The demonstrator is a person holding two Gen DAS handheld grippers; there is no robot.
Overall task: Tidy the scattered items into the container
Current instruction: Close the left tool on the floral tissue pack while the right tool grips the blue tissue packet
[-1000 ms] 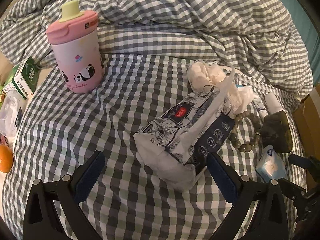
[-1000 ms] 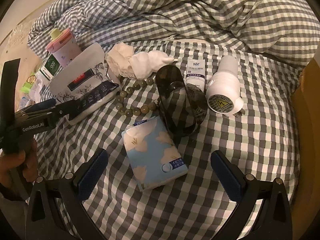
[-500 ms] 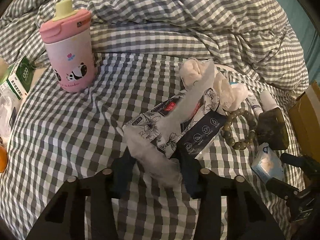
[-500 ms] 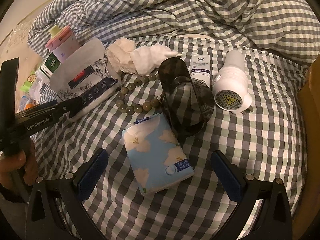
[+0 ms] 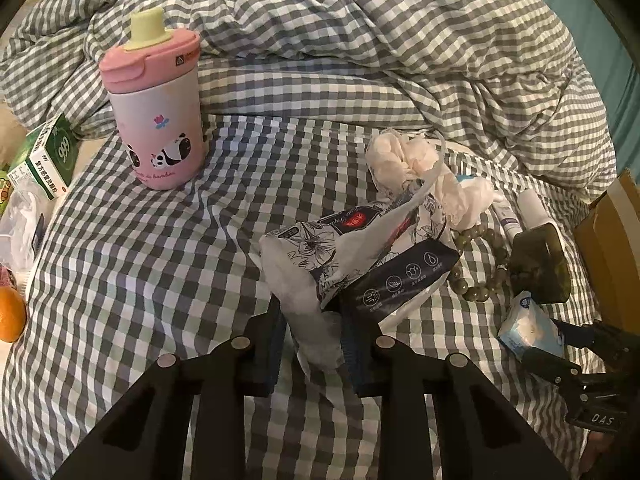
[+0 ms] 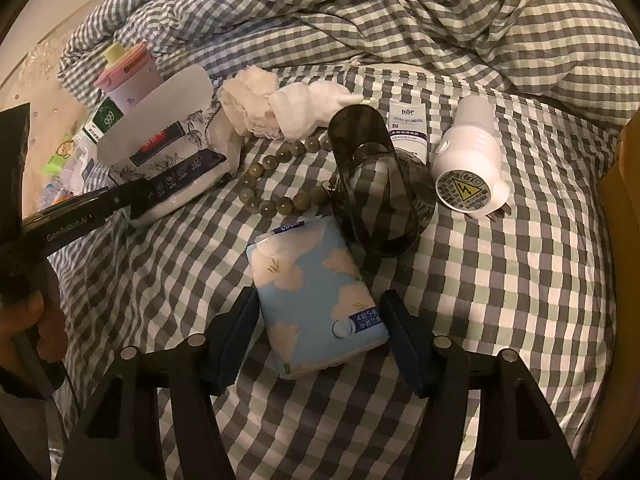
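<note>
My left gripper is shut on the near white end of a floral tissue pack, which also shows in the right wrist view. My right gripper is closed partway around a light blue pocket tissue pack; its pads stand at the pack's two sides, and I cannot tell if they grip it. A cardboard box stands at the bed's right edge. A pink panda cup stands upright at the back left.
On the checked sheet lie a bead bracelet, a dark translucent case, a white plug device, a cream tube and white cloths. A green box and an orange lie at left. A rumpled duvet lies behind.
My left gripper has closed on the floral tissue pack's end. My right gripper has moved forward over the blue pack and narrowed from wide open to its sides.
</note>
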